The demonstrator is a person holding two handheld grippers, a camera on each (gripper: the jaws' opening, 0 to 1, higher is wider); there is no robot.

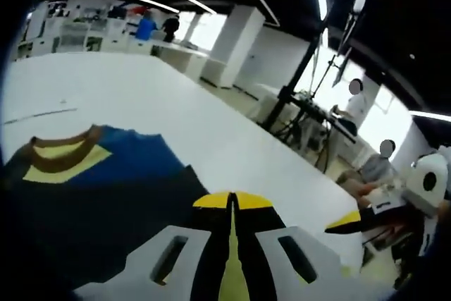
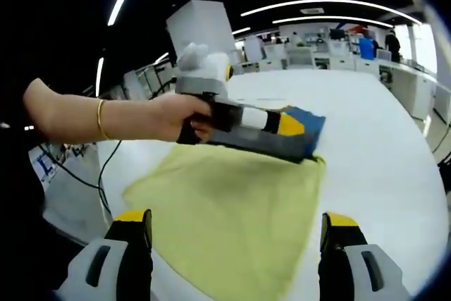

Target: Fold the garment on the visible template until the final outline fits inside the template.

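The left gripper view sits low and close over the table [image 1: 141, 96], looking along its own jaws, which meet at bottom centre, across the blue garment [image 1: 106, 181] at lower left toward shelves at the upper left. The right gripper [image 1: 352, 222] enters at the lower right.

The right gripper view looks from higher and farther back, down across the yellow cloth [image 2: 225, 209] in the lower middle, with the left gripper [image 2: 296, 126] and the hand [image 2: 176, 116] at centre. Both views share the white table and the garment [image 2: 310, 121].
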